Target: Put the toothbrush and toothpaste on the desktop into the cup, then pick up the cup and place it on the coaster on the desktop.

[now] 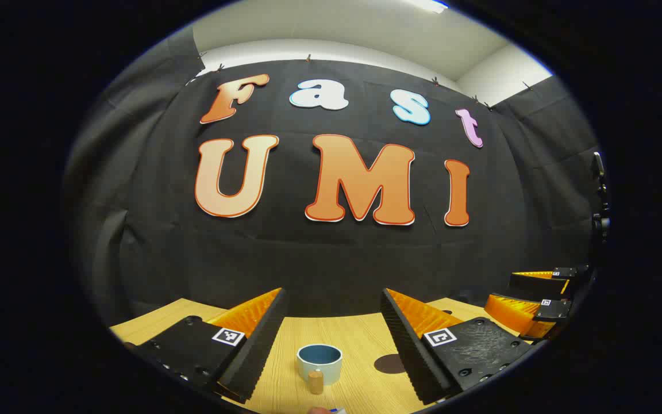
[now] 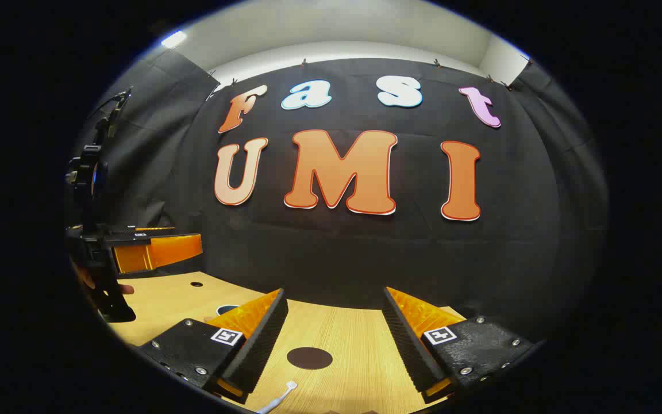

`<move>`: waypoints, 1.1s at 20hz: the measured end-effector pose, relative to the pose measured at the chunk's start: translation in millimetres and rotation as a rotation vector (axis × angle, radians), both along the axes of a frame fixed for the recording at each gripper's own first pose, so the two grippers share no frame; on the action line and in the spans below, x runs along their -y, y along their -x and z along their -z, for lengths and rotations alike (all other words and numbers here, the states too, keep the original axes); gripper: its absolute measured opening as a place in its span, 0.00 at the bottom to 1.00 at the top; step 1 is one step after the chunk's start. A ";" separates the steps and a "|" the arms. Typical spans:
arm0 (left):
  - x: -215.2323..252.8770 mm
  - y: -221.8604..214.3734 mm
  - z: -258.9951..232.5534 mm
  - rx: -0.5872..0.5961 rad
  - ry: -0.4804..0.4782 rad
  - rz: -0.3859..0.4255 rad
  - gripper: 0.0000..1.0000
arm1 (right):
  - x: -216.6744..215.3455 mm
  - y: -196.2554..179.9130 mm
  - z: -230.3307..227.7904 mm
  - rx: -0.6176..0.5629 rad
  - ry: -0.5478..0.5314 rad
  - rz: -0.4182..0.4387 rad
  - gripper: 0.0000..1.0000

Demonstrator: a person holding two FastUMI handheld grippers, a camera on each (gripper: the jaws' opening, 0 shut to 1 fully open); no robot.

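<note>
left gripper view: the left gripper (image 1: pixel 331 333) hangs above the light wooden desktop (image 1: pixel 360 351), its jaws spread wide and holding nothing. between the fingers stands the short round pale blue cup (image 1: pixel 319 362), upright, mouth facing up. a small tan cylindrical piece (image 1: pixel 315 382) stands upright just in front of the cup, touching or nearly touching its near wall; what it belongs to cannot be told. at the bottom edge a sliver of a white and blue item (image 1: pixel 337 410) shows, too cut off to identify. the dark round flat coaster (image 1: pixel 389 363) lies on the desktop to the right of the cup, apart from it, partly hidden behind the right finger. the right gripper (image 1: pixel 538 302) shows at the far right edge, over the desktop, jaws parted.

right gripper view: the right gripper (image 2: pixel 334 339) is released, jaws wide, nothing between them. the coaster (image 2: pixel 309 357) lies flat between the fingers, bare. the white toothbrush (image 2: pixel 278 398) lies on the desktop near the bottom edge, long axis diagonal, bristle head pointing up and right toward the coaster, apart from it. the cup's rim (image 2: pixel 227 309) peeks from behind the left finger. the left gripper (image 2: pixel 153 250) is at the far left, held by a hand (image 2: pixel 118 289).
</note>
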State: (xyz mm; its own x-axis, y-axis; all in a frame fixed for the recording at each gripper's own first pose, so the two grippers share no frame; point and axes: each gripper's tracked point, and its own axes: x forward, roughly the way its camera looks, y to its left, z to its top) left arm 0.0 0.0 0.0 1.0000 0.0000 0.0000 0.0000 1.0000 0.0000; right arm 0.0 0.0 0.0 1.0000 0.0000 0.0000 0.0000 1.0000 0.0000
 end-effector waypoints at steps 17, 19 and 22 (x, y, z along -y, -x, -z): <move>10.4 23.0 32.0 -0.068 -0.066 -0.029 0.97 | 2.5 8.3 31.3 -0.102 -0.043 -0.006 0.99; 5.9 26.7 37.4 -0.100 -0.084 -0.044 1.00 | -1.6 11.5 44.3 -0.154 -0.064 -0.010 0.99; 5.3 34.6 55.5 -0.177 -0.090 -0.051 1.00 | -13.2 14.8 65.5 -0.260 -0.094 -0.026 0.99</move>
State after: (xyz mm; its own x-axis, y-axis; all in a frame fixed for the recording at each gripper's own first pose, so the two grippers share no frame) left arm -34.6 -5.3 -55.5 0.9830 0.0583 -0.1738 -0.0424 0.9947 0.0938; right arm -14.8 13.2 -65.5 0.9661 0.0374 -0.2553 -0.0131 0.9953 0.0964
